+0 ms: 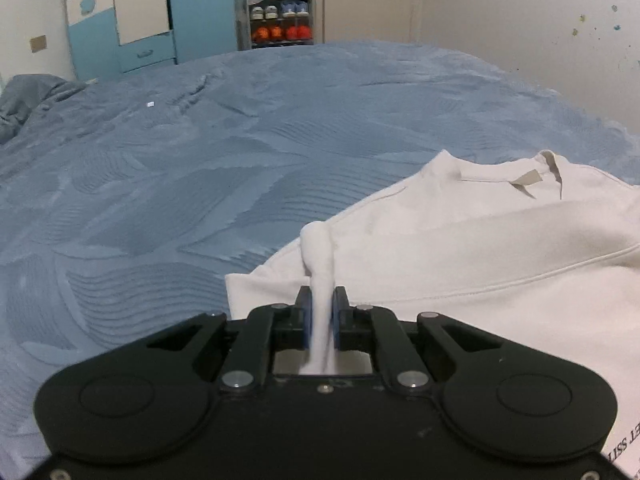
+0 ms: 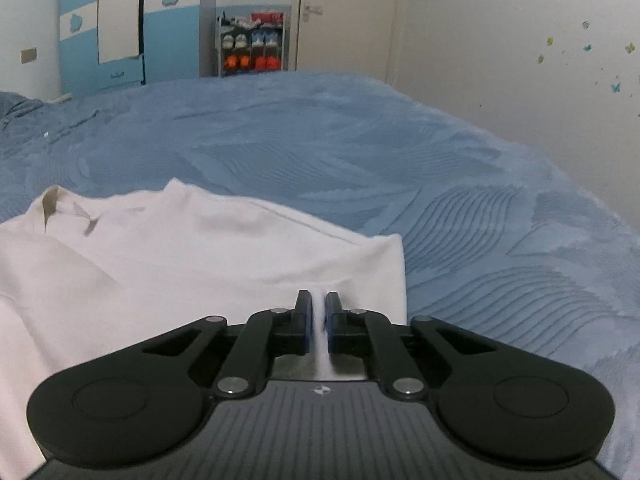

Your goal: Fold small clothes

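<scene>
A small white T-shirt (image 1: pixel 472 240) lies on the blue bedspread (image 1: pixel 200 160), its collar and neck label pointing away from me. My left gripper (image 1: pixel 321 300) is shut on a bunched ridge of the shirt's cloth at its left side, and the cloth stands up in a twisted column between the pads. In the right wrist view the same white T-shirt (image 2: pixel 180 248) fills the lower left. My right gripper (image 2: pixel 318 304) is shut on a thin fold of cloth near the shirt's right edge. Dark printed letters show at the shirt's lower right corner in the left wrist view.
The blue bedspread (image 2: pixel 400 160) stretches far ahead and to both sides. A crumpled grey-blue cover (image 1: pixel 28 100) lies at the far left. Beyond the bed stand a blue-and-white wardrobe (image 1: pixel 140 20), a shoe rack (image 1: pixel 280 12) and a door (image 1: pixel 360 0). A wall runs along the right.
</scene>
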The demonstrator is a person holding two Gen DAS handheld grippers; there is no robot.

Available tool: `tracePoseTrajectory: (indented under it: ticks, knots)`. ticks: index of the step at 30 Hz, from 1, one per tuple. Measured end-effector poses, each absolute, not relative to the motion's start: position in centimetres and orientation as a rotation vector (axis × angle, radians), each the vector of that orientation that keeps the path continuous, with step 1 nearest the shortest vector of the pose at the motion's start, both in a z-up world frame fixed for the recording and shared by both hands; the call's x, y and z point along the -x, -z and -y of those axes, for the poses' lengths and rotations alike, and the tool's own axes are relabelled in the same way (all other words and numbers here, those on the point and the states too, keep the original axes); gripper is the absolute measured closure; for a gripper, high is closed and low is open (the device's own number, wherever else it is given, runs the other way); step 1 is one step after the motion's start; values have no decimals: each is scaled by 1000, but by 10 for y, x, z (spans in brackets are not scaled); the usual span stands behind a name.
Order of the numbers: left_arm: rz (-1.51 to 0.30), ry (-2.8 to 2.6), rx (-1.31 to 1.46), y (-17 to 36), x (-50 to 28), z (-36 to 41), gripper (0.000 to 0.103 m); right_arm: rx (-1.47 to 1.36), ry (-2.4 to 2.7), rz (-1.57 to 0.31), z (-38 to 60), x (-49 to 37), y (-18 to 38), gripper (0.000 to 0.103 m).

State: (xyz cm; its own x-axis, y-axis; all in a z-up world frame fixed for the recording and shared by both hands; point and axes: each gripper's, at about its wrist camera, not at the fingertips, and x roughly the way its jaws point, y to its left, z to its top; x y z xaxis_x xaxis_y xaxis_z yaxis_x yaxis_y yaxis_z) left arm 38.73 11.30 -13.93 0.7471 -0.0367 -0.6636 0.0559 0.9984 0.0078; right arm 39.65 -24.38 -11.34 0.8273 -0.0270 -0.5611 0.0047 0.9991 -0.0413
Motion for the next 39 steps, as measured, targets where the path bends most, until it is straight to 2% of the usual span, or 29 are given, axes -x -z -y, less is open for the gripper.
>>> tracePoseTrajectory:
  ticks: [8,19,24,27,33,39]
  knots:
    - [-533,-5,14,90,-360,-101,96,-13,104,-434,252,-377,68,97]
    - [-426,-88,63,79,-336,-95,95,-24,142,-337,251,-378,56,97]
    - [-478,-109,73,100,-347,-97,95,-14,145,-386,242,-400,83,97]
    - [-548,-112,186,123,-361,-116,93,-39,144,-450,243,-411,107,97]
    - [-609,-112,90,170,-368,-107,90,-121,119,-528,255,-426,141,97]
    - [-609,-125,77,176,-373,-107,86,-124,117,-543,255,-430,150,97]
